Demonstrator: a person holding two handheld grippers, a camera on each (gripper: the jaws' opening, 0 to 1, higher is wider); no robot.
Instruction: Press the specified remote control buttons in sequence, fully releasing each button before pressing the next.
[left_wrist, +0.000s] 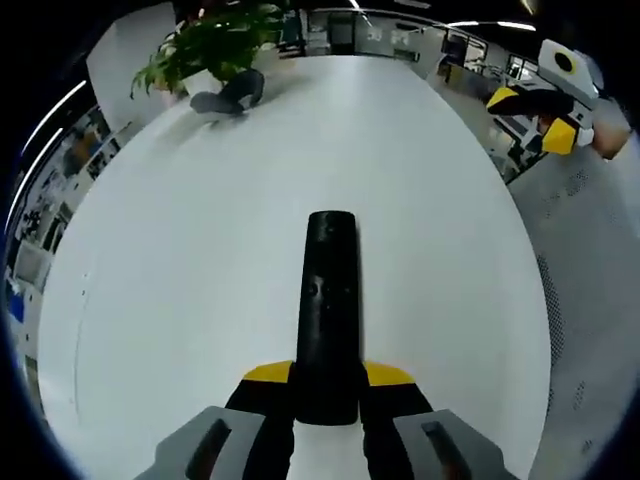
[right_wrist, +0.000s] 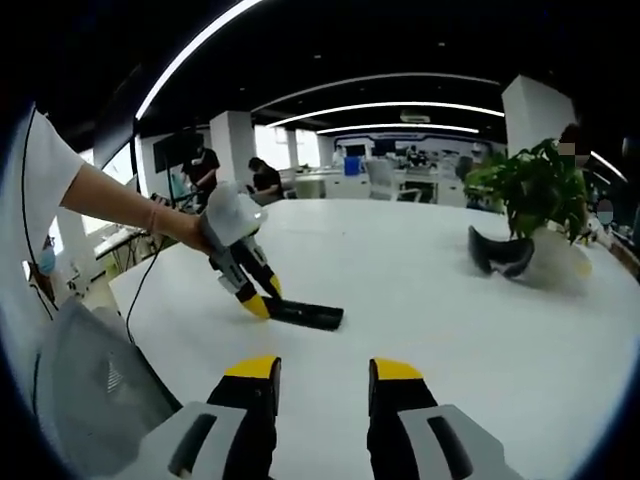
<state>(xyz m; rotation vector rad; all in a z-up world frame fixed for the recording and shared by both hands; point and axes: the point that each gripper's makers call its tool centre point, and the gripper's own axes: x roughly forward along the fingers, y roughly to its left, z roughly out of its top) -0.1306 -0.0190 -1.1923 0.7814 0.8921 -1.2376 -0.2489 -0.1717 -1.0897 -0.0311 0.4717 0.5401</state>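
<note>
Lying flat on the white table (left_wrist: 180, 300), the black remote control (left_wrist: 328, 310) runs lengthwise from 6 toward 12 o'clock in the left gripper view, near end clamped between the left gripper (left_wrist: 328, 385) jaws, while the right gripper (right_wrist: 325, 372), jaws apart, holds nothing.

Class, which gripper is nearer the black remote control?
Left. The left gripper is closed on the near end of the remote control; the right gripper hovers open, apart from it above the table.
</note>
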